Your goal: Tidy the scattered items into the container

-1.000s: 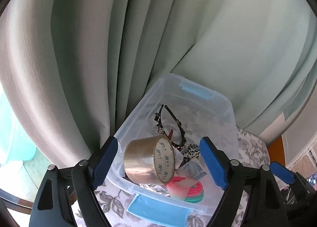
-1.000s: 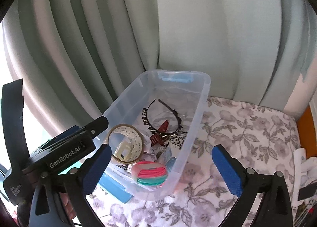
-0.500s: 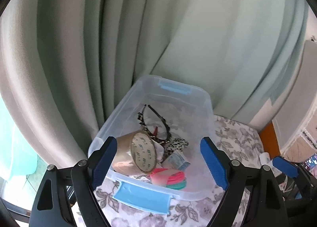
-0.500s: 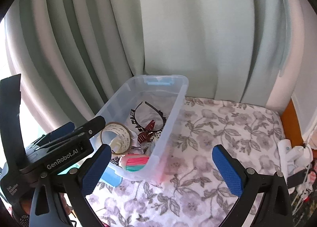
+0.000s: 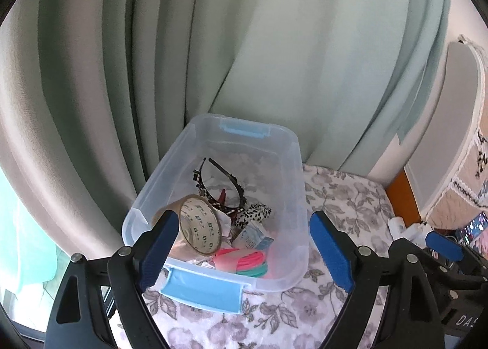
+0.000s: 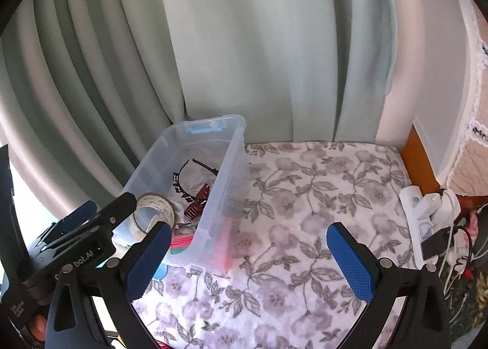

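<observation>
A clear plastic bin (image 5: pixel 158 175) with blue latches stands on the floral cloth by the curtain. Inside lie a brown tape roll (image 5: pixel 199 228), a black headband (image 5: pixel 231 178), a leopard scrunchie (image 5: pixel 257 215), a small box (image 5: pixel 254 236) and pink and teal bands (image 5: pixel 247 263). My left gripper (image 5: pixel 244 248) hovers open over the bin's near end, nothing between its fingers. My right gripper (image 6: pixel 250 260) is open and empty above the cloth, to the right of the bin (image 6: pixel 225 196). The tape roll (image 6: pixel 152 211) and a red hair clip (image 6: pixel 198 205) show in the right wrist view.
Pale green curtains (image 5: pixel 244 44) hang close behind the bin. The floral cloth (image 6: pixel 305 196) stretches right to an orange wooden edge (image 6: pixel 418 154). A white power strip with plugs and cables (image 6: pixel 427 205) lies at the far right.
Both grippers have drawn back and up from the bin, which looks smaller now. In the right wrist view the bin has slid left and more cloth shows.
</observation>
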